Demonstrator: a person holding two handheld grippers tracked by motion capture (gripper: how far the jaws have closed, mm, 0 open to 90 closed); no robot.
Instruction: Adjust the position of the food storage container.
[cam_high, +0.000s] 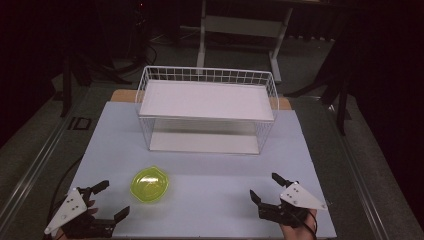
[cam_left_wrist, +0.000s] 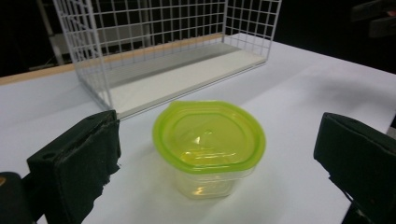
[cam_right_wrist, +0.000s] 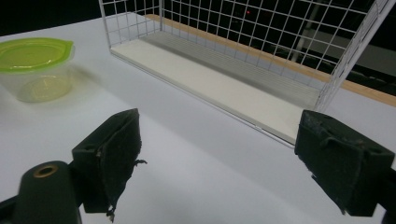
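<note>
Reaching for the container: the step judged to be in hand, since the left gripper (cam_high: 107, 200) is aimed at the lidded tub and nothing is held yet.
Container: a clear tub with a lime-green lid (cam_left_wrist: 208, 140) is seen at the centre of the left gripper view and at lower left of centre in the high view (cam_high: 149, 184), standing upright on the white table (cam_high: 210, 200), apart from the rack.
Left claw: the jaws are spread wide, one at each lower corner of its own view, with the tub ahead of them and untouched.
Right claw: the right gripper (cam_high: 270, 187) is likewise spread wide and empty at lower right in the high view, well apart from the tub.
Wire rack: a white two-level wire rack (cam_high: 207, 107) is seen in the upper middle of the high view, behind the tub.
Approach advice: the jaws should be kept level and centred on the tub body below the lid rim before being closed.
Risk: a grip on the lid edge alone could probably pop it or tip the light tub.
</note>
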